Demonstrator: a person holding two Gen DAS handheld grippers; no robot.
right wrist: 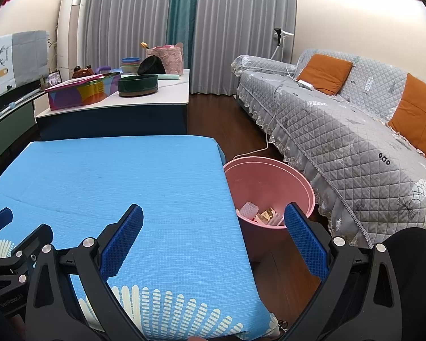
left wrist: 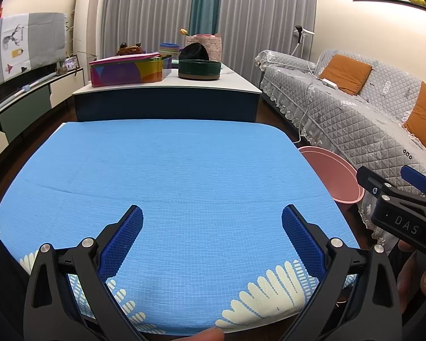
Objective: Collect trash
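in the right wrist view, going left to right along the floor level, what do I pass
Blue tablecloth → pink trash bin holding scraps → grey quilted sofa with orange cushions.

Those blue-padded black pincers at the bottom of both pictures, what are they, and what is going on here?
They are hand-held grippers, one in each of a person's hands, each with a camera looking along its fingers. One picture comes from the left gripper, the other from the right gripper. Both are open and hold nothing. Below them is a table under a blue cloth, with nothing lying on it in view. Beside it, on the floor, stands a pink bin with scraps of trash already inside. The right gripper also shows at the left camera's edge.
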